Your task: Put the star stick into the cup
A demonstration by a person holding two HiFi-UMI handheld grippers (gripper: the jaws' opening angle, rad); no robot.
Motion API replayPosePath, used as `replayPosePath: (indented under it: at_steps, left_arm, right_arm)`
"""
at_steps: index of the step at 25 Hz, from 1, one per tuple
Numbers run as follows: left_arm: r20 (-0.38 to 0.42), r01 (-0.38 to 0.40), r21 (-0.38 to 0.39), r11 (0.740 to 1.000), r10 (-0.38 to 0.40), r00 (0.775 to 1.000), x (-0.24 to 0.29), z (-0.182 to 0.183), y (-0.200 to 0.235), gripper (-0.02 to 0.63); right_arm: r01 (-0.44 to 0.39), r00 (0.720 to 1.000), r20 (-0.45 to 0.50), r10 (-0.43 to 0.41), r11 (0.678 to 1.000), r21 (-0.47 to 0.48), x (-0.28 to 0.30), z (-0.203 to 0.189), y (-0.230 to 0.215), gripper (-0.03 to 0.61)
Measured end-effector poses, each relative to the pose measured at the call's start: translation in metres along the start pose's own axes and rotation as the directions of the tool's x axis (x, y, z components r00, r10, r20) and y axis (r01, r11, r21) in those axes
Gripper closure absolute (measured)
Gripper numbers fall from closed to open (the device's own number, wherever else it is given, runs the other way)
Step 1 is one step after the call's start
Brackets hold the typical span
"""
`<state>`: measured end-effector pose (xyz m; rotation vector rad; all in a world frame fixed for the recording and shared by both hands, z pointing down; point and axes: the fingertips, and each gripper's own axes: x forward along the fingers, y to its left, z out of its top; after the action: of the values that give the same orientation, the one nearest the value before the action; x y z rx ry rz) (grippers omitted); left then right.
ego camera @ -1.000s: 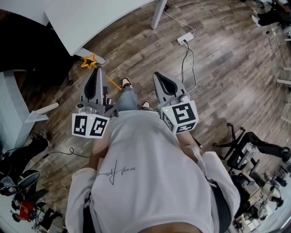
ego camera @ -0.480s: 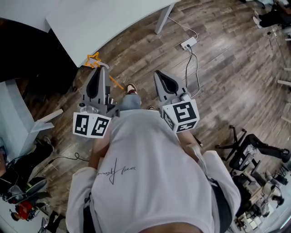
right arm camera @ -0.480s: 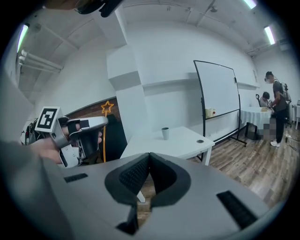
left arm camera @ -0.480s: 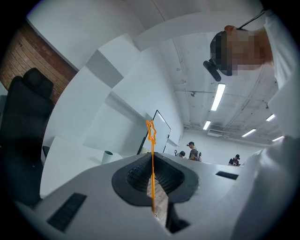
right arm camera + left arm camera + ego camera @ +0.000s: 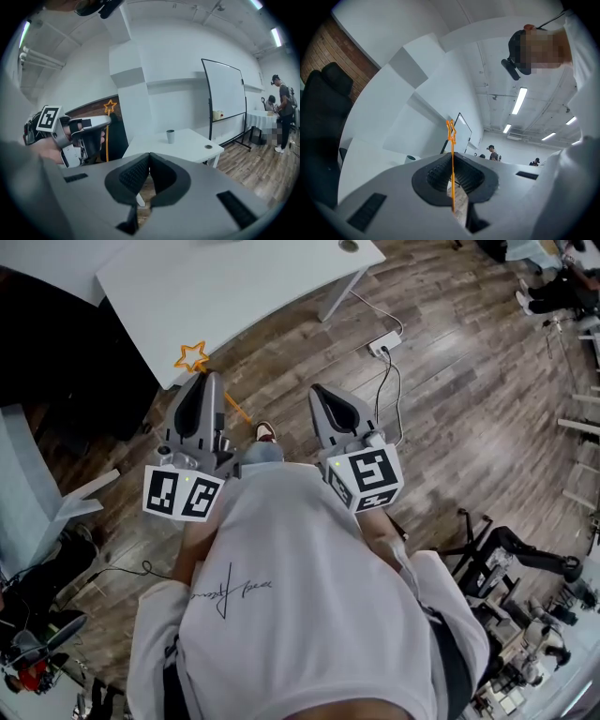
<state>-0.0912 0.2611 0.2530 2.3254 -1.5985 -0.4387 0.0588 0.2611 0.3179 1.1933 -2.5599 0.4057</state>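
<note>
Head view: left gripper [image 5: 206, 381] clamps stick [image 5: 192, 356] upright near table [image 5: 234, 296]; right gripper [image 5: 317, 392] pinched empty. Cup [image 5: 170, 136] on table; insertion pending.

A grey cup [image 5: 170, 136] stands on the white tabletop [image 5: 234, 287], while a power strip [image 5: 383, 320] lies on the wood floor [image 5: 469, 381].
</note>
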Motion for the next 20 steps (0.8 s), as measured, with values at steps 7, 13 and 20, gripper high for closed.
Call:
replayPosePath:
  at_steps: [7, 13, 20]
  left_arm:
    - [0.029, -0.011, -0.02, 1.0, 0.012, 1.0, 0.004, 0.008, 0.029, 0.598]
    - [0.033, -0.015, -0.027, 1.0, 0.016, 0.999, 0.004, 0.008, 0.045, 0.597]
    - [0.043, -0.019, -0.057, 0.998, 0.022, 0.999, 0.022, 0.013, 0.054, 0.597]
  right_arm:
    - [-0.001, 1.0, -0.001, 0.001, 1.0, -0.028, 0.028, 0.009, 0.009, 0.569]
    - [0.009, 1.0, -0.003, -0.009, 0.999, -0.033, 0.043, 0.012, 0.013, 0.569]
    - [0.013, 1.0, -0.007, -0.013, 0.999, -0.044, 0.055, 0.025, 0.001, 0.568]
